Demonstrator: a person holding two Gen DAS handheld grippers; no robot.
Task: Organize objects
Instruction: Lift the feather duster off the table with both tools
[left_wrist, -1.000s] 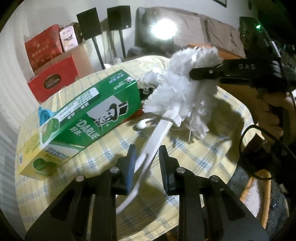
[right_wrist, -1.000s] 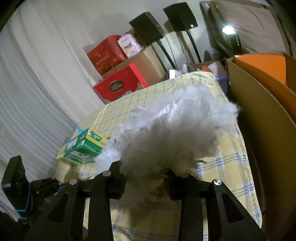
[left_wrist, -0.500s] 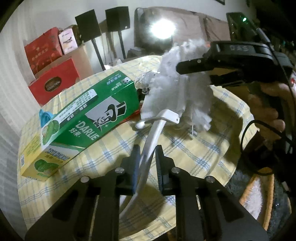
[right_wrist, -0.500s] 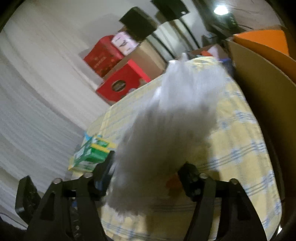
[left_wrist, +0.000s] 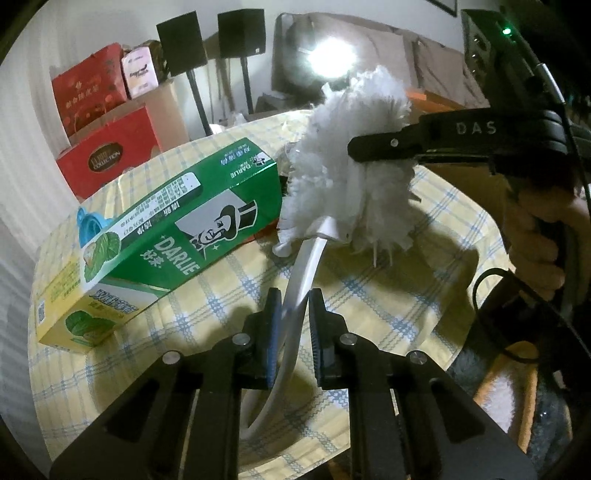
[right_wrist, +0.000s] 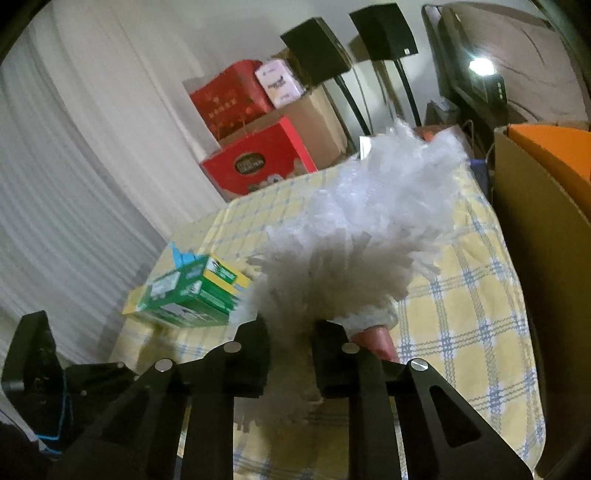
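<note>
With the left claw (left_wrist: 291, 310) closed on the duster (left_wrist: 351, 158) handle and the right claw (right_wrist: 290, 339) pinching its fluff ahead, opposed pulls could detach the head.

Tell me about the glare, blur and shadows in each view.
Left wrist view: a bright lamp blows out behind the white duster; the toothpaste box is sharp; hard shadows fall on the checked tablecloth. Right wrist view: the duster's fluff is soft and blurred, corners vignetted.

Duster (left_wrist: 351, 147) head now higher, tilted upright off the tablecloth (left_wrist: 369, 288).
</note>
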